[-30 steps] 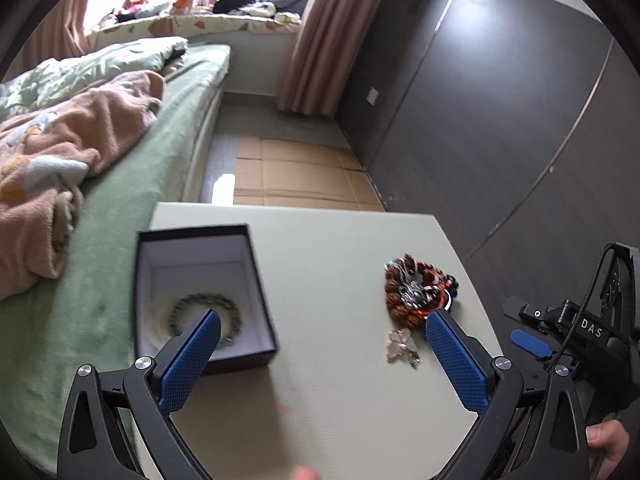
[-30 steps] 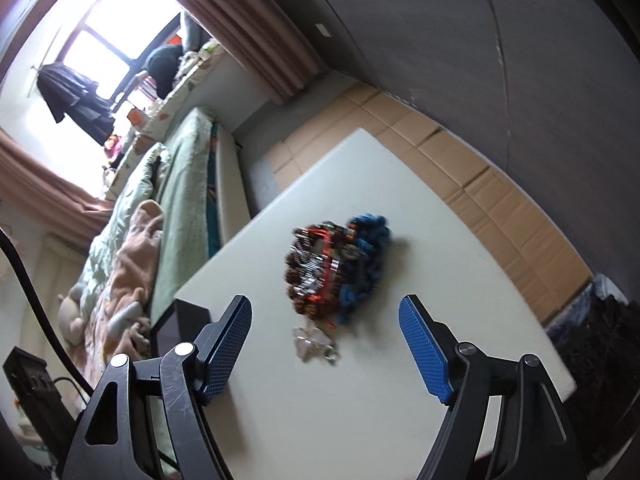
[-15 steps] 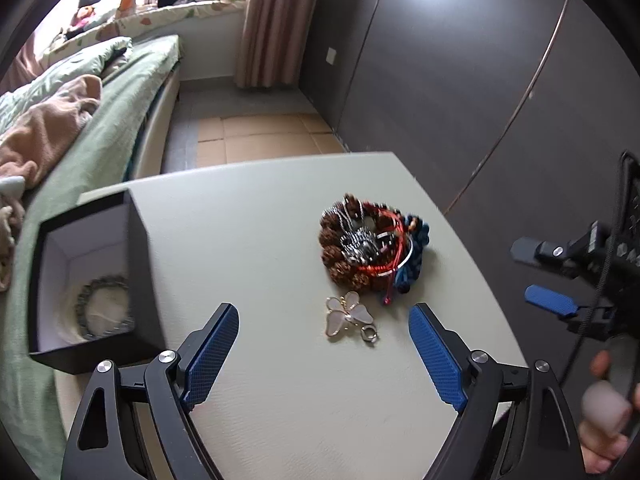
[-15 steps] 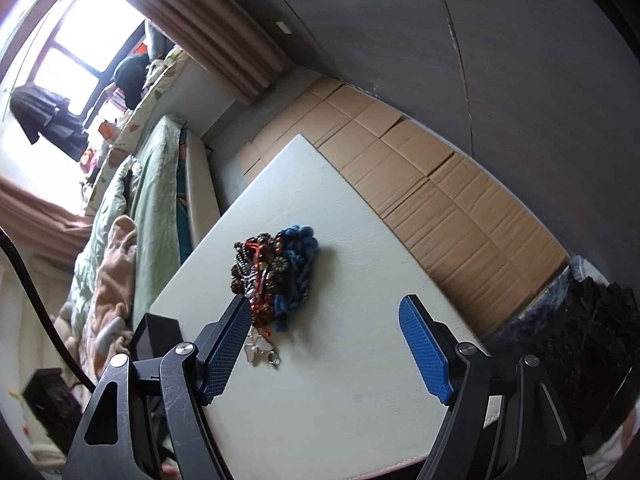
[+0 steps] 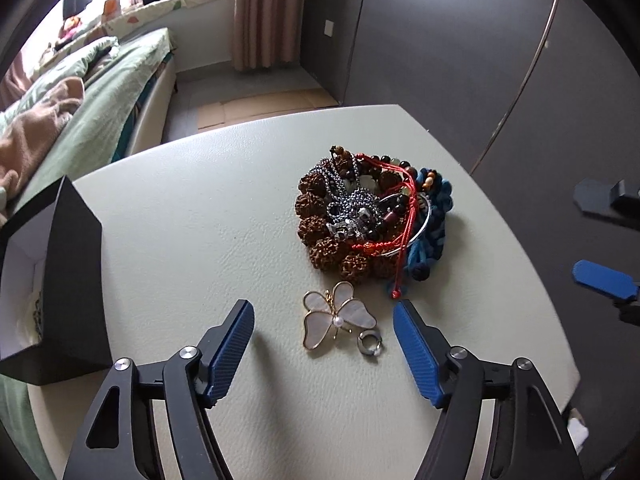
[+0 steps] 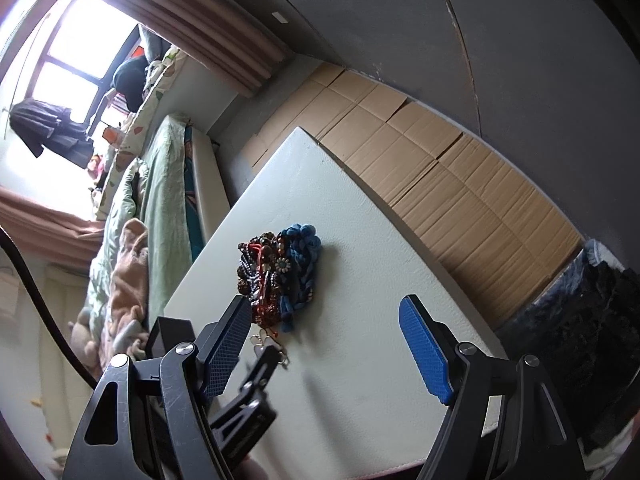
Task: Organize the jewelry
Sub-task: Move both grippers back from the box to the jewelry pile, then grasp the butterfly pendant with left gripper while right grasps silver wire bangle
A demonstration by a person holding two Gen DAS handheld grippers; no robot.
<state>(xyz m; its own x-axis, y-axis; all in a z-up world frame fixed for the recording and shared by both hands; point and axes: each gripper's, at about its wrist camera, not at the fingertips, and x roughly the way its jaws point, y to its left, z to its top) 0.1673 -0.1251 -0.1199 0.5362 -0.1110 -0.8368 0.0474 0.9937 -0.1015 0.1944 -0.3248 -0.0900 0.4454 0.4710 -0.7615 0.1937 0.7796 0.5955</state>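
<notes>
On the cream table [image 5: 200, 216], your left gripper [image 5: 323, 322] now sits low with its 2 blue fingers spread wide on either side of the butterfly pendant [image 5: 338, 319] and holding nothing. 1.0 s ago this camera looked down into the black jewelry box [image 5: 74, 280] with a beaded bracelet lying in it; since then you have swung right and come down, so the box is now off at the left edge, well apart from the pendant, and its contents are mostly hidden.

Pendant: pale shell wings in a gold frame, flat on the table, with a small silver ring [image 5: 370, 344] just beside its lower wing. Whether the 2 are joined, I cannot tell at this angle.

Just beyond lies the jewelry pile [image 5: 372, 224]: brown seed-bead bracelet, silver ball chain, red cord, blue braided cord, all tangled and touching.

Your right gripper [image 6: 322, 344] hangs spread and empty near the table's right edge, off the pile; over 1.0 s its view has tilted but it is aimed at no item.

Judgement: this shift marks the pendant as the next pick for the box. A flat, thin piece will need the fingers to meet the table closely; a shallow close may skid it or nudge the ring.
</notes>
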